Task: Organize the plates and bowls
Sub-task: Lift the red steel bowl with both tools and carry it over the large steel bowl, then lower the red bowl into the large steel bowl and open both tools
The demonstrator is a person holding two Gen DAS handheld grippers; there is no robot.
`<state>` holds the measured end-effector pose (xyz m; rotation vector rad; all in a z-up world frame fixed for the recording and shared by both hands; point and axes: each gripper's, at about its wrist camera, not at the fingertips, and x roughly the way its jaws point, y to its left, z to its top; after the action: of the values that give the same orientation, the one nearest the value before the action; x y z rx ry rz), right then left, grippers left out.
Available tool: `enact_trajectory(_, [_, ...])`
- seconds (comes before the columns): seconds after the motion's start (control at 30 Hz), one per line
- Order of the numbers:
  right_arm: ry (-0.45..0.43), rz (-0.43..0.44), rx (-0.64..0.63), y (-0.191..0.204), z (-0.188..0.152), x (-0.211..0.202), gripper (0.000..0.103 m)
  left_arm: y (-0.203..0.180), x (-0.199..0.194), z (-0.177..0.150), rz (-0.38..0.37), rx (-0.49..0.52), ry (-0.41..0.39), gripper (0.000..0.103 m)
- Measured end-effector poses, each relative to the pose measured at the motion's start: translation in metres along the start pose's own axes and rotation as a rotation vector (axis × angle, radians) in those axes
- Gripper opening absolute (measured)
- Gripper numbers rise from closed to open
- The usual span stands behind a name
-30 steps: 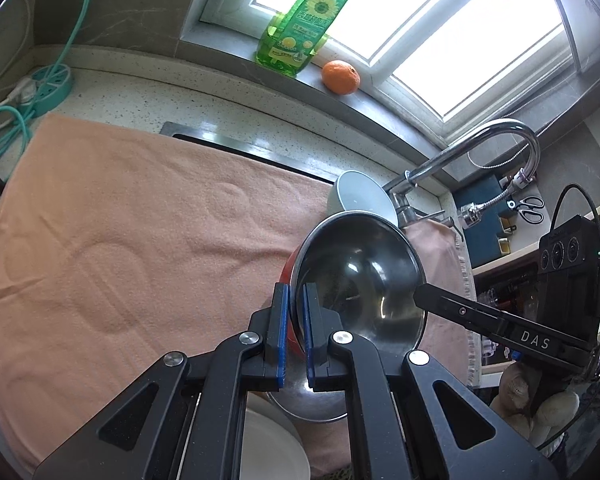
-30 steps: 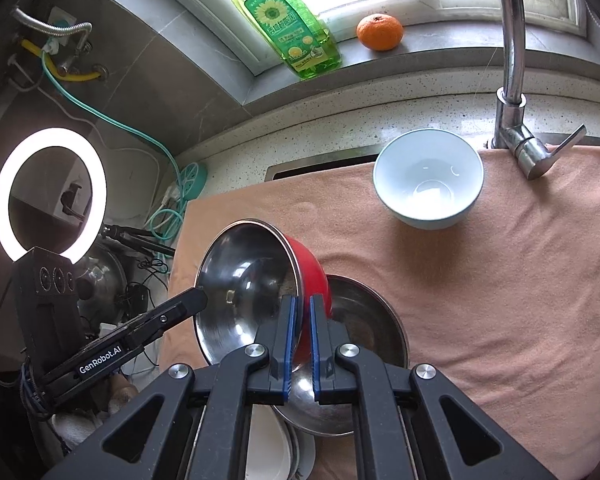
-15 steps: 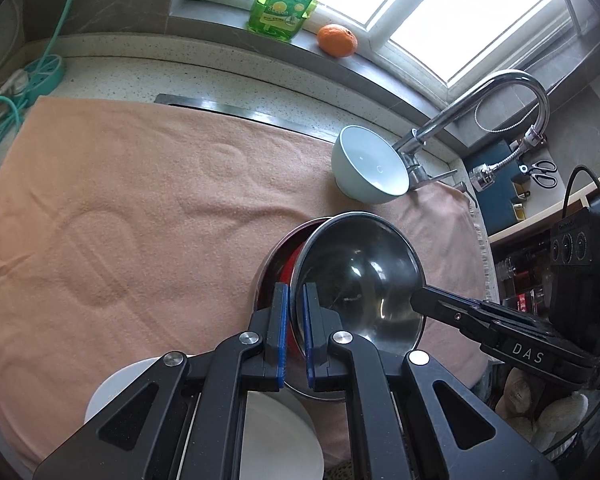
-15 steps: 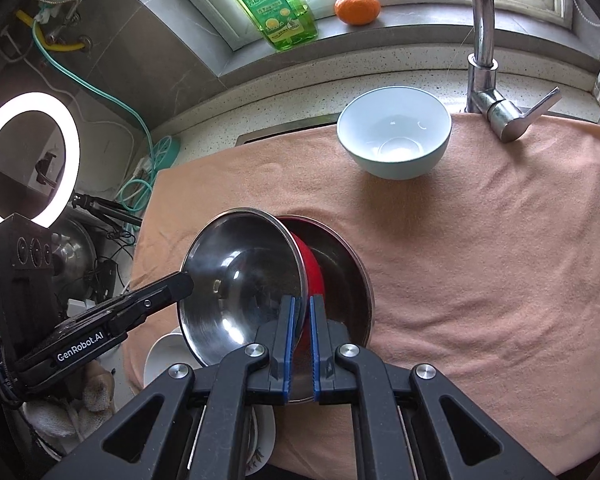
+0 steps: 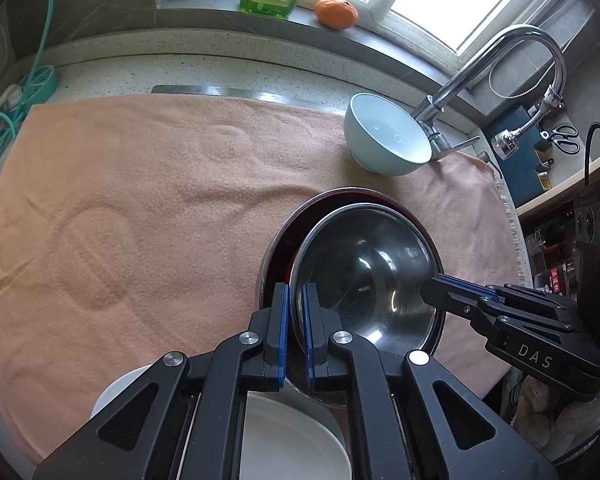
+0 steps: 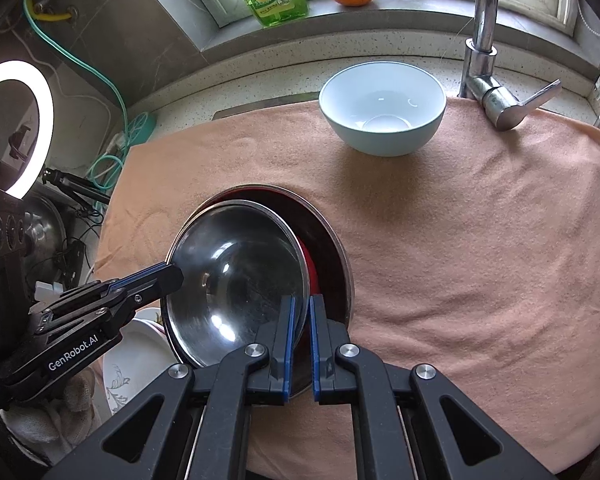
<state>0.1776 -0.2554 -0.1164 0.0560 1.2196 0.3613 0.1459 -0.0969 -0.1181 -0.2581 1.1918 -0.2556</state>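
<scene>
Left gripper clamped on the near rim of the steel bowl, lower centre of frame; right gripper pinching the opposite rim. Bowl tilted inside a larger steel bowl, apparently red-lined. Pale blue bowl upper centre on the peach towel, beside the faucet. White plate at bottom.

Each wrist camera sits just behind its own tool, looking forward and down at the counter from close above. Both views share the steel bowl at lower centre, the pale bowl and the window sill along the top; each also catches the other tool at its edge.
</scene>
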Motion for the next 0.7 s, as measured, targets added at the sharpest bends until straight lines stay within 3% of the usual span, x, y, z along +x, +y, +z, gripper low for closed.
enact_trajectory(0.4, [-0.001,-0.081,-0.072,0.011,0.002,0.009,0.007,-0.001,0.010,-0.001,0.025,0.015,0.015,0.005])
enact_trajectory(0.7, [0.005,-0.088,-0.077,0.011,0.003,0.010,0.009,-0.002,0.011,-0.001,0.024,0.028,0.021,0.005])
